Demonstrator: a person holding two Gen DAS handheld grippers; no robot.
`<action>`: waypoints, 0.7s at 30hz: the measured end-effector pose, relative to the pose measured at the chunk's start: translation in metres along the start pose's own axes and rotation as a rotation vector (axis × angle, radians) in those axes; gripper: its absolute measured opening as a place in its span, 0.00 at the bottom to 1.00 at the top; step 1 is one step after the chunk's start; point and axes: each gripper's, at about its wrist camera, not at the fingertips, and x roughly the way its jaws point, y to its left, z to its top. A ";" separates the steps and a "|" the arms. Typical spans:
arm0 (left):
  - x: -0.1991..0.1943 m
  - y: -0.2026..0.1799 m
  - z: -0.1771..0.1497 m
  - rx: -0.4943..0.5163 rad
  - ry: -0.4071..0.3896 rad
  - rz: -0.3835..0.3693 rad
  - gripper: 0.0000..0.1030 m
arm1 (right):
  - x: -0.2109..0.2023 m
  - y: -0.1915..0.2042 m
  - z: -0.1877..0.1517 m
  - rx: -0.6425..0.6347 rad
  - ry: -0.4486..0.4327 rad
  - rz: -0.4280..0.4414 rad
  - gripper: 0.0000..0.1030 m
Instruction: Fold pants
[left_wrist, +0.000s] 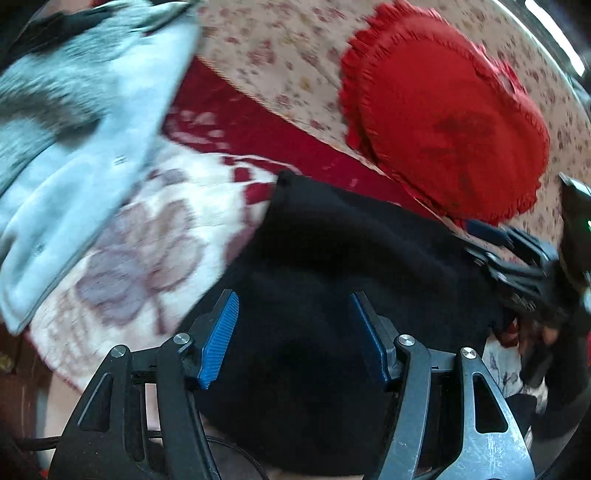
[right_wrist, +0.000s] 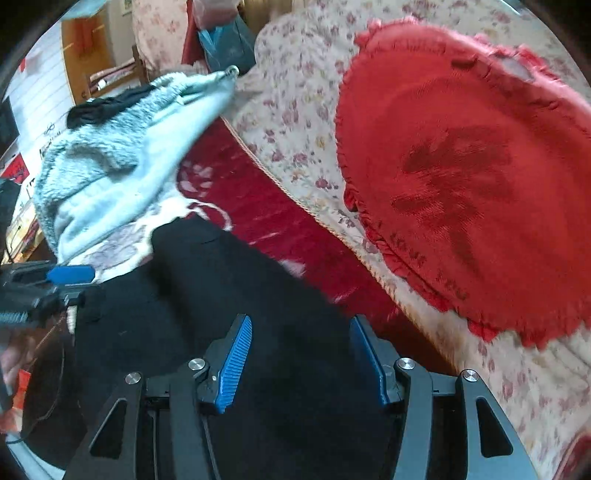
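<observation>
Black pants (left_wrist: 351, 258) lie in a folded heap on a red and white flowered blanket (left_wrist: 147, 240). My left gripper (left_wrist: 295, 325) hangs open just above them, and nothing sits between its blue pads. The right gripper (left_wrist: 517, 266) shows at the pants' right edge in the left wrist view. In the right wrist view the pants (right_wrist: 221, 295) fill the lower middle. My right gripper (right_wrist: 301, 354) stands open over them, its pads apart and bare. The left gripper (right_wrist: 55, 280) shows at the left edge there, by the pants' left side.
A light blue fleece garment (left_wrist: 74, 129) (right_wrist: 122, 166) lies crumpled to the left of the pants. A red heart-shaped cushion (left_wrist: 443, 122) (right_wrist: 461, 177) rests on the flowered sofa cover (left_wrist: 288, 55) (right_wrist: 295, 110) at the right. Room furniture shows far left in the right wrist view.
</observation>
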 end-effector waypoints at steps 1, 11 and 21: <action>0.004 -0.004 0.004 0.013 0.003 -0.006 0.60 | 0.008 -0.005 0.003 -0.011 0.014 0.012 0.52; 0.061 -0.023 0.029 0.088 0.040 0.119 0.78 | 0.052 -0.026 0.003 -0.052 0.105 0.218 0.39; 0.010 0.032 0.020 -0.065 -0.040 0.115 0.77 | -0.066 0.021 -0.015 -0.032 -0.098 0.201 0.05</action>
